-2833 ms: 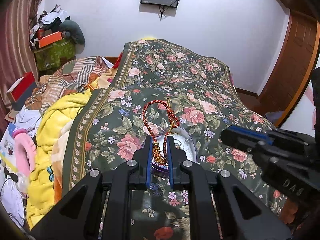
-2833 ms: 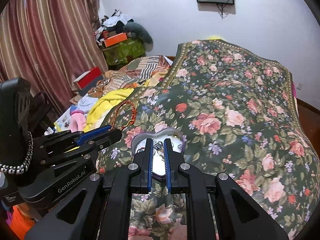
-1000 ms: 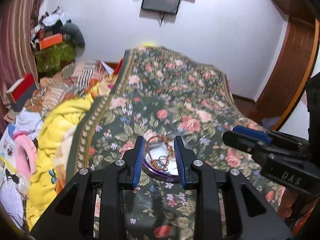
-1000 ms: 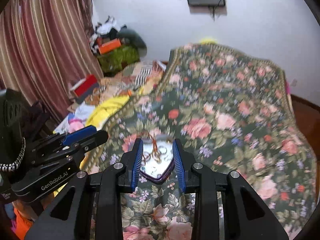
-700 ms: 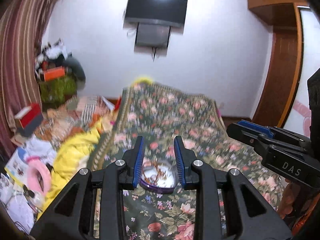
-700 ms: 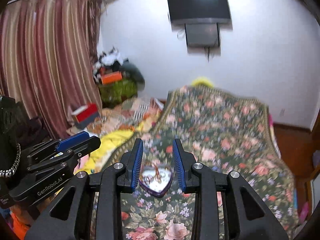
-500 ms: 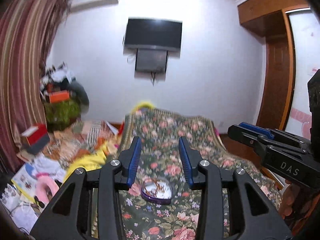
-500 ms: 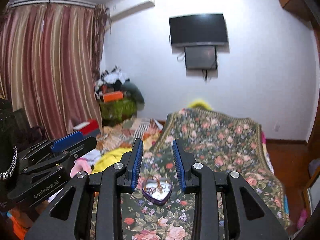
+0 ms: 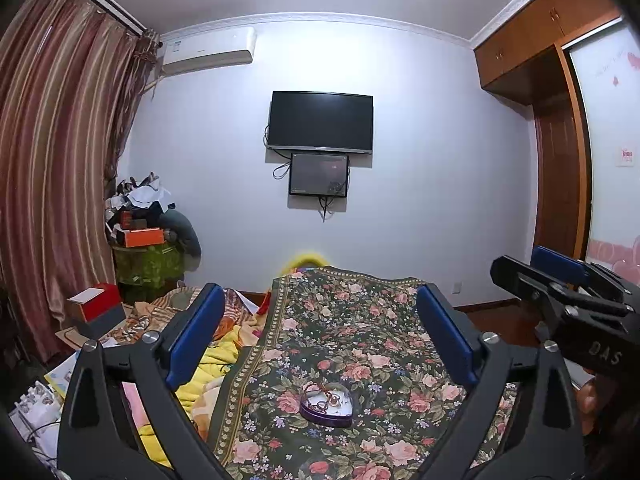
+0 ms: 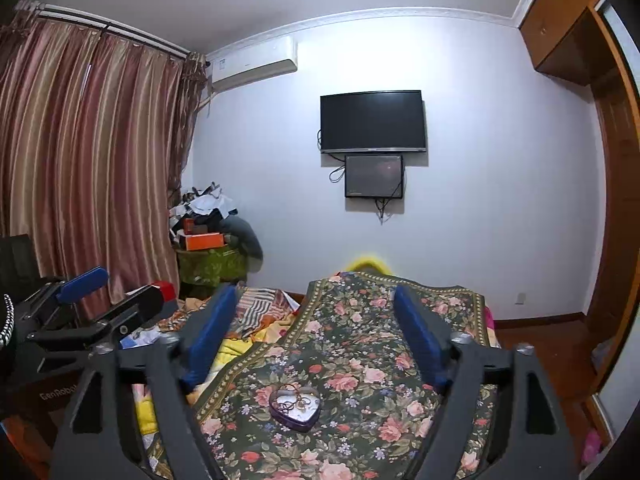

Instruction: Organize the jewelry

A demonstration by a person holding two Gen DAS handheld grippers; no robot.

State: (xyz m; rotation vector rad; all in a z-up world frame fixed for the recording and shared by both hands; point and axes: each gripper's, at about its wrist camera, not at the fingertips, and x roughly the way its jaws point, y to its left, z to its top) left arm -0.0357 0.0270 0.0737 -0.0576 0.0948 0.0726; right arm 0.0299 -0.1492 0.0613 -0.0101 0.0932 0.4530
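Note:
A purple heart-shaped tin (image 9: 326,414) lies on the floral bed cover (image 9: 340,332), low in the middle of both views. Inside it rest a red cord bracelet (image 9: 316,389) and a few small rings. My left gripper (image 9: 319,296) stands wide open, well back from and above the tin, with nothing between its blue pads (image 9: 192,340). My right gripper (image 10: 314,294) is just as wide open and empty, with the tin (image 10: 295,410) far below it. Each gripper shows at the edge of the other's view: the right gripper (image 9: 528,266) and the left gripper (image 10: 120,286).
A yellow blanket (image 9: 216,364) and striped cloths lie left of the bed cover. Boxes and clothes are piled in the corner (image 9: 144,224) by the striped curtains (image 10: 88,168). A television (image 9: 320,124) hangs on the far wall; a wooden wardrobe (image 9: 560,152) fills the right.
Both grippers opened, then pulled back and up from the tin and spread wider. The red cord bracelet that my left gripper held now lies in the tin.

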